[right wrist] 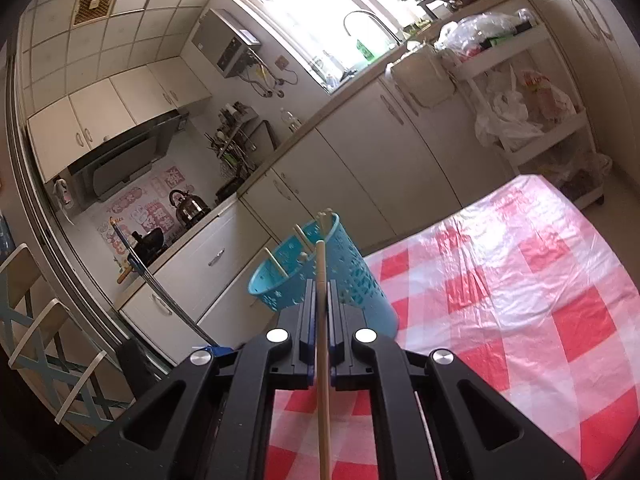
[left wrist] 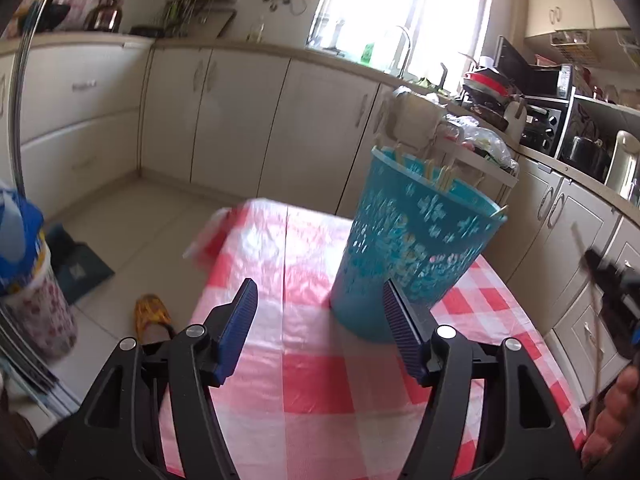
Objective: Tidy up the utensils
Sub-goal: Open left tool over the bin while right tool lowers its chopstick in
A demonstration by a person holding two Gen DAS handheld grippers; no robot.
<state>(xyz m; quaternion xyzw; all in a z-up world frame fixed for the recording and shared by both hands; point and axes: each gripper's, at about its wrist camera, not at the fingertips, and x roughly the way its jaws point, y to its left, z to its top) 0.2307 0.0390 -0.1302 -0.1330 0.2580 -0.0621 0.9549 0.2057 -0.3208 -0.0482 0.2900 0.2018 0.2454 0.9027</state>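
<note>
A teal perforated utensil basket [left wrist: 412, 252] stands on the red and white checked tablecloth [left wrist: 320, 392], with several pale chopsticks [left wrist: 440, 176] leaning inside it. My left gripper [left wrist: 320, 300] is open and empty, its right finger close beside the basket's base. In the right wrist view my right gripper [right wrist: 320, 292] is shut on a pale wooden chopstick [right wrist: 322, 360], which runs along the fingers and points toward the basket [right wrist: 320, 280] just ahead. The right gripper also shows blurred at the right edge of the left wrist view [left wrist: 612, 284].
Cream kitchen cabinets [left wrist: 240, 120] run behind the table. A white cart with plastic bags [right wrist: 520, 120] stands past the table's far end. A white patterned bin [left wrist: 36, 312] and a yellow slipper [left wrist: 150, 316] are on the floor at left.
</note>
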